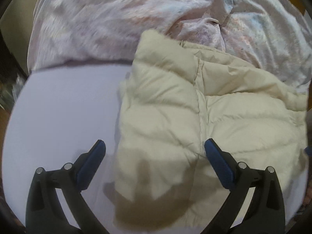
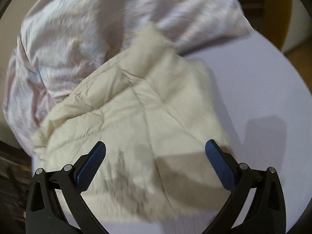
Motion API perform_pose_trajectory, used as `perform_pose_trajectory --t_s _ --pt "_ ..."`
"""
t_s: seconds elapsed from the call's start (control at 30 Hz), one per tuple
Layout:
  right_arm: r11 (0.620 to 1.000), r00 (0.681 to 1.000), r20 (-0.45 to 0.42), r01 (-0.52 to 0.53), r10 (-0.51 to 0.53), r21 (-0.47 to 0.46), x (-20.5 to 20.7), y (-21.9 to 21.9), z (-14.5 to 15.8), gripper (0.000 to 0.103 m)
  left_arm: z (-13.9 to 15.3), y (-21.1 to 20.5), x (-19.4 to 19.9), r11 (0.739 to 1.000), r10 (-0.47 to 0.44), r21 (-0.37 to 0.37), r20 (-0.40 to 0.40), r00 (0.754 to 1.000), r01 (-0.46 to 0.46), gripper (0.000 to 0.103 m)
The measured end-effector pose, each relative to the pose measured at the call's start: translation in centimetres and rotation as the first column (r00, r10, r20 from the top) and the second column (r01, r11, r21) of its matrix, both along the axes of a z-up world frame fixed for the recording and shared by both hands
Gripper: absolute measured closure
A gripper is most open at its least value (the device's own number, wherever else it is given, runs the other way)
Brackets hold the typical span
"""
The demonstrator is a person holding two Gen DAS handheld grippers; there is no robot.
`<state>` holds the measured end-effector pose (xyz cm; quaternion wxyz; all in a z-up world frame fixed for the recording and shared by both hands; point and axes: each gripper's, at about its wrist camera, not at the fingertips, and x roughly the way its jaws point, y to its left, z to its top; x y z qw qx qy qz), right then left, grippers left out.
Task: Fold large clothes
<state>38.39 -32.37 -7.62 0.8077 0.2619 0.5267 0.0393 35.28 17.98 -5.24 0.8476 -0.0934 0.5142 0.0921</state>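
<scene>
Your puffy cream jacket [image 1: 195,117] lies flat on the pale purple bed sheet [image 1: 58,117]. Let the jacket be your landmark.

Your left gripper [image 1: 155,148] hangs above the jacket's near part. Its two fingers are spread wide apart and hold nothing. One blue pad [image 1: 90,165] is off the jacket's side edge, over the bare sheet. The other blue pad sits over the jacket, just beside the long seam [image 1: 198,101] that runs up its middle. The jacket's near edge lies in shadow between the two fingers. You cannot tell if the pads touch the cloth.

In the right wrist view, your right gripper [image 2: 155,148] is also spread wide and holds nothing. The jacket [image 2: 136,117] fills the space between its fingers. One pad is over the jacket's cloth. The other pad is at the jacket's far side edge, where the bare sheet [image 2: 253,87] begins. This view is a bit blurry.

Behind the jacket, at its far end, a crumpled pink and white blanket [image 1: 117,19] is piled up. The top end of the jacket touches the blanket [image 2: 68,39] and lies a little way up on it. The rest of the jacket rests on the sheet.
</scene>
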Motion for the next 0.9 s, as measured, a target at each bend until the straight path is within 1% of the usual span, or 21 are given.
perform_pose_trajectory --t_s 0.07,0.13,0.27,0.4,0.43,0.47,0.5,0.57,0.7,0.77,0.9 --pt "1.0 0.999 -0.035 0.015 -0.015 0.018 -1.0 -1.0 -0.1 0.001 0.2 0.5 -1.2 1.0 0.016 -0.002 -0.029 0.999 -0.016 0.002" --pt "0.999 0.997 -0.071 0.031 -0.029 0.035 -2.2 -1.8 -0.5 0.001 0.5 0.8 -2.5 1.0 0.012 -0.006 -0.046 0.999 -0.013 0.002" --pt "0.995 0.987 -0.148 0.075 -0.065 0.065 -4.4 -3.1 -2.1 0.001 1.1 0.5 -4.7 1.0 0.006 -0.006 -0.059 0.998 -0.006 0.002" --pt "0.977 0.978 -0.193 0.117 -0.082 0.179 -5.8 -4.2 -4.3 0.001 1.4 -0.1 -7.8 1.0 0.01 0.007 -0.071 0.997 -0.01 0.002" --pt "0.972 0.977 -0.197 0.123 -0.083 0.2 -6.0 -4.3 -4.8 0.001 1.2 -0.4 -8.4 1.0 0.012 0.008 -0.074 0.997 -0.012 0.003" --pt "0.967 0.976 -0.2 0.129 -0.084 0.222 -6.2 -4.4 -5.0 0.002 0.9 -0.7 -9.0 1.0 0.014 0.006 -0.078 0.997 -0.014 0.005" --pt "0.961 0.975 -0.207 0.133 -0.083 0.242 -6.3 -4.3 -5.6 0.004 0.7 -1.3 -9.7 1.0 0.013 0.003 -0.084 0.996 -0.013 0.007" --pt "0.951 0.973 -0.213 0.144 -0.086 0.273 -6.5 -4.4 -6.2 0.006 0.0 -2.1 -9.7 1.0 0.006 -0.009 -0.095 0.995 -0.007 0.012" --pt "0.938 0.976 -0.191 0.16 -0.104 0.307 -6.4 -4.5 -6.4 0.01 -1.1 -3.1 -9.9 1.0 -0.001 -0.026 -0.106 0.994 -0.002 0.015" --pt "0.926 0.977 -0.18 0.172 -0.117 0.336 -6.6 -5.1 -6.6 0.011 -1.5 -3.2 -9.7 0.998 0.006 -0.058 -0.107 0.994 -0.013 0.017" --pt "0.911 0.978 -0.158 0.186 -0.136 0.369 -6.8 -5.8 -6.7 0.013 -2.6 -3.3 -9.1 0.994 0.021 -0.108 -0.113 0.993 -0.033 0.017"
